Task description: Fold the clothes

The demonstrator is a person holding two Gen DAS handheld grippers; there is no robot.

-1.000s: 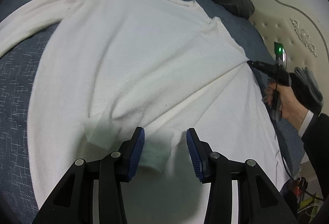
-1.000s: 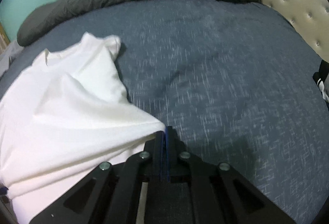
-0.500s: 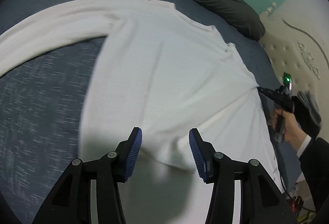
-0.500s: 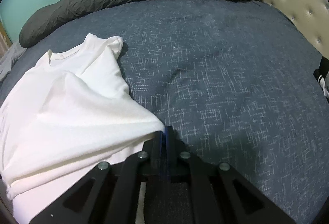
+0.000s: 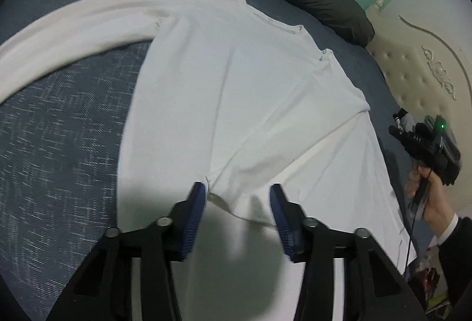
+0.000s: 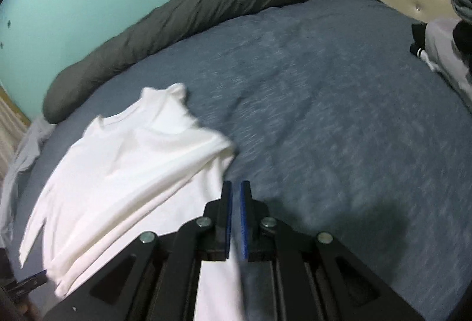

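Note:
A white long-sleeved shirt [image 5: 236, 85] lies spread on the blue bed cover [image 5: 59, 159]. One sleeve [image 5: 73, 26] trails off to the left. The other sleeve is folded diagonally across the body, and its cuff [image 5: 244, 203] rests flat between the pads of my left gripper [image 5: 239, 203], which is open and holds nothing. My right gripper [image 6: 235, 194] hovers just off the shirt's [image 6: 132, 161] folded side edge, jaws parted by a narrow slit with no cloth in them. In the left wrist view a hand holds the right gripper [image 5: 396, 129] clear of the shirt's edge.
A dark grey duvet roll [image 6: 191, 14] runs along the far side of the bed under a teal wall. The cream tufted headboard [image 5: 413, 70] is on the right. Other clothes are piled at the right edge [image 6: 442, 49], and a pale cloth [image 6: 23, 156] hangs at the left.
My right gripper has let go of the shirt's folded edge and lifted back, and the cloth has dropped flat. My left gripper has drawn back, still open, with the cuff lying on the shirt.

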